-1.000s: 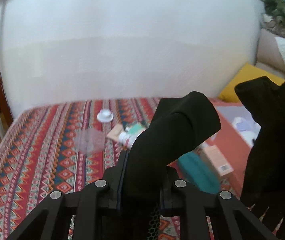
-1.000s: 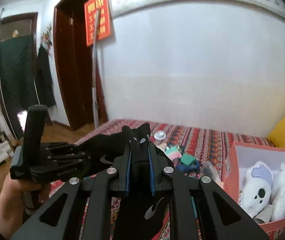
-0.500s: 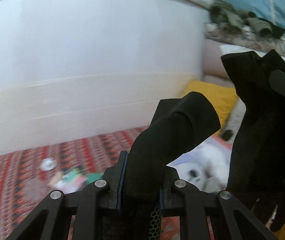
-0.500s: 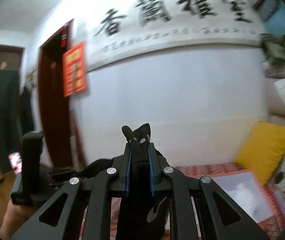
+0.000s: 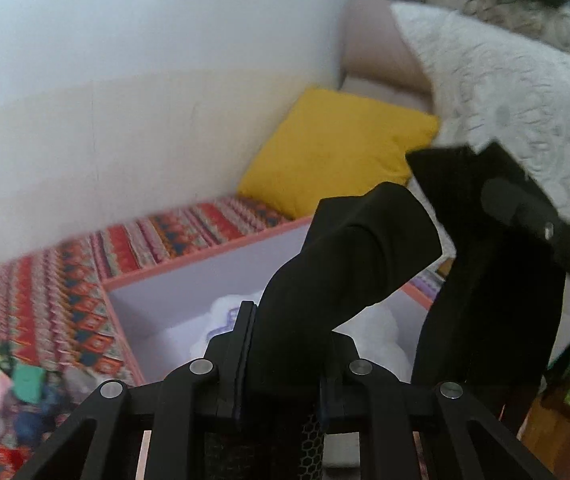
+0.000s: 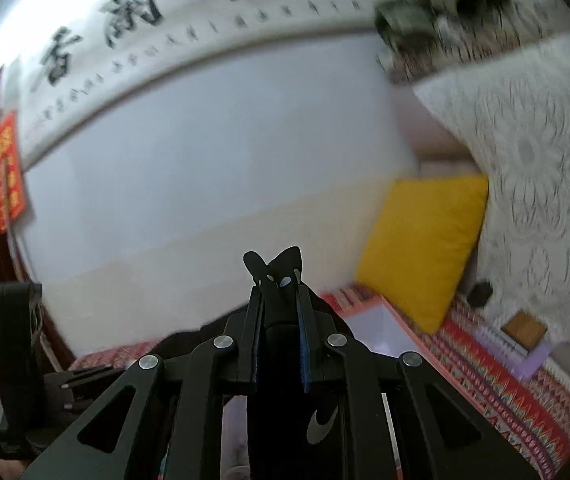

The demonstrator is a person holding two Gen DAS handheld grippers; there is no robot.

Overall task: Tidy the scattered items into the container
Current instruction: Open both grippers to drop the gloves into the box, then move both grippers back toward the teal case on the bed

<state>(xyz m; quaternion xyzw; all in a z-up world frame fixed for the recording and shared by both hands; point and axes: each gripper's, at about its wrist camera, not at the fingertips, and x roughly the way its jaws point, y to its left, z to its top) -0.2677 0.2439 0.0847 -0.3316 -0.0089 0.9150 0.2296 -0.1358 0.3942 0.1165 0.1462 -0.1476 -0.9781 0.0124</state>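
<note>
My left gripper is shut on a black glove whose end curls up above the jaws. My right gripper is shut on a second black glove with a white logo. That glove hangs at the right in the left wrist view. Both are held in the air over the pink box, which holds a white plush toy. The box corner shows in the right wrist view. Several small items lie scattered on the patterned cloth left of the box.
A yellow cushion leans by the wall behind the box, also in the right wrist view. A white lace cover drapes the sofa at right. A lilac box with a wooden block lies on the patterned cloth.
Both grippers have swung right with their gloves, away from the scattered items and door, to above the pink box. Both views are motion-blurred.
</note>
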